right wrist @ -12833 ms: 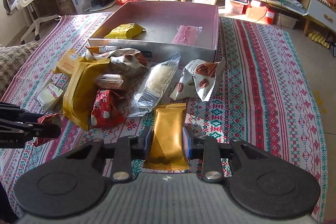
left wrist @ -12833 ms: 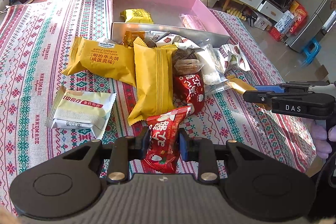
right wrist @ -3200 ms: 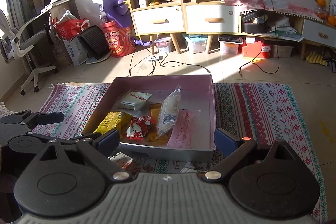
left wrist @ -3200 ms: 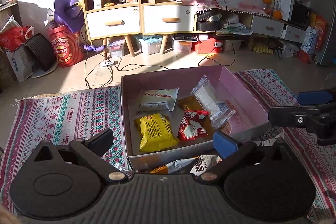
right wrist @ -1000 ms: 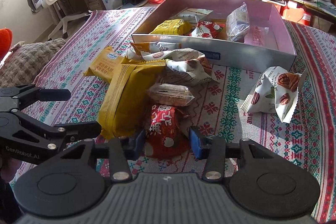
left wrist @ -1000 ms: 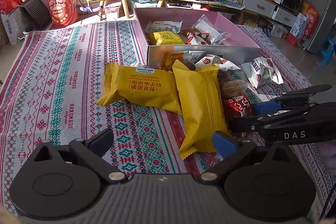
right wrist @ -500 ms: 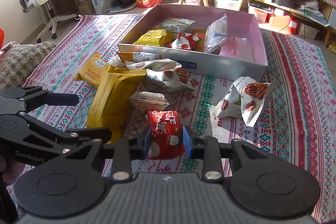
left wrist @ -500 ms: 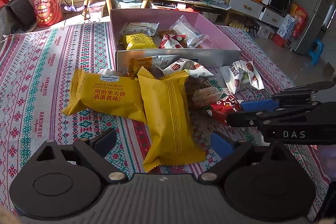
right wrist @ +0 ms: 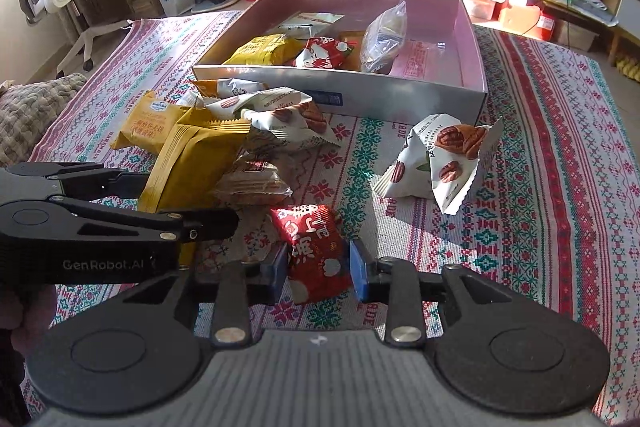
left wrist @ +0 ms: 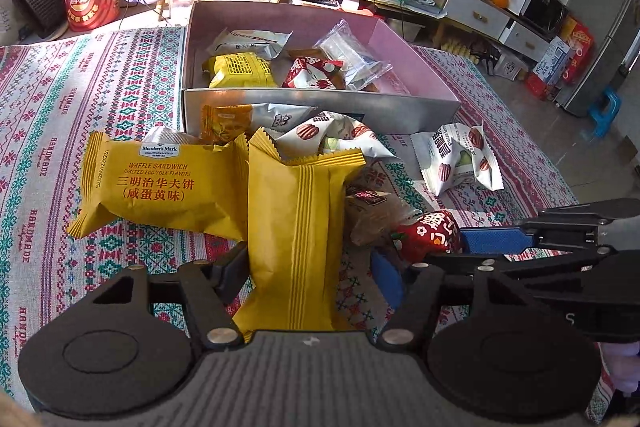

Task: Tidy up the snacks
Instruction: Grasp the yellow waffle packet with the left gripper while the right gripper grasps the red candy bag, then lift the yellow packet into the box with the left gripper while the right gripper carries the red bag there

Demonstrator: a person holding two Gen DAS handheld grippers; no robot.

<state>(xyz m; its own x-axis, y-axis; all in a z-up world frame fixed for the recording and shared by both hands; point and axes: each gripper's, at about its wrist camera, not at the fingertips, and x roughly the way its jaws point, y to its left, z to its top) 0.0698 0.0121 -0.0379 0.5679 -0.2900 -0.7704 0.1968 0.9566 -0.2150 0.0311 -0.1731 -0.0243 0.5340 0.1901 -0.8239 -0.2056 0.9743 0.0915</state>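
My right gripper point(right wrist: 318, 269) is shut on a small red snack packet point(right wrist: 314, 251) and holds it above the patterned cloth; the packet also shows in the left wrist view point(left wrist: 430, 233). My left gripper point(left wrist: 308, 277) is open, its jaws on either side of a tall yellow snack pack point(left wrist: 298, 235), the right one a little apart from it. A yellow waffle sandwich pack point(left wrist: 156, 187) lies to its left. The pink box point(left wrist: 320, 105) beyond holds several snacks. A white pecan packet point(right wrist: 440, 155) lies loose on the right.
More packets are piled against the box's front wall point(right wrist: 280, 115). A clear wafer packet point(right wrist: 254, 183) lies by the yellow pack. The table's right edge point(left wrist: 560, 183) drops to the floor. Furniture and clutter stand behind the table.
My left gripper has moved forward and its jaws now flank the tall yellow pack. My right gripper stays shut on the red packet and has lifted it slightly.
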